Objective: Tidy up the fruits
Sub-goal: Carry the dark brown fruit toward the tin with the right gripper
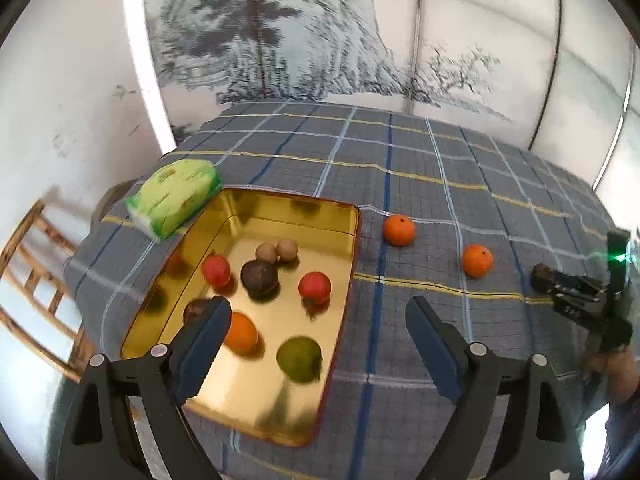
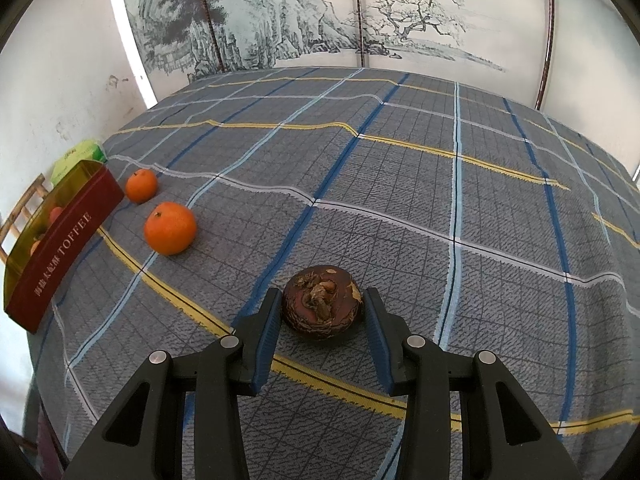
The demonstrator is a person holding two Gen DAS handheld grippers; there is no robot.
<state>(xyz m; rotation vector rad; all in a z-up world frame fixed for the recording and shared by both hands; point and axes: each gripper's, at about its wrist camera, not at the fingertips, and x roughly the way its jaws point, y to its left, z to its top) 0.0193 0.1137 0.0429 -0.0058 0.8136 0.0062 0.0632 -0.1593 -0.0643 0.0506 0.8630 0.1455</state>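
A gold tin (image 1: 280, 208) with a red "TOFFEE" side (image 2: 64, 256) holds several fruits. Among them are two red ones (image 1: 315, 287), a dark brown one (image 1: 259, 277), an orange (image 1: 240, 334) and a green one (image 1: 299, 359). My left gripper (image 1: 320, 312) hangs open over the tin's near end with nothing between its fingers. Two oranges (image 1: 399, 230) (image 1: 477, 261) lie on the checked cloth right of the tin. Further right a brown, rough fruit (image 2: 322, 306) rests on the cloth, and my right gripper (image 2: 322, 300) is shut on it, a pad against each side.
A green tissue pack (image 1: 174, 196) lies against the tin's far left corner. A wooden chair (image 1: 36, 280) stands beyond the table's left edge. A painted screen (image 2: 280, 20) runs behind the table. The cloth (image 2: 440, 200) stretches bare to the right.
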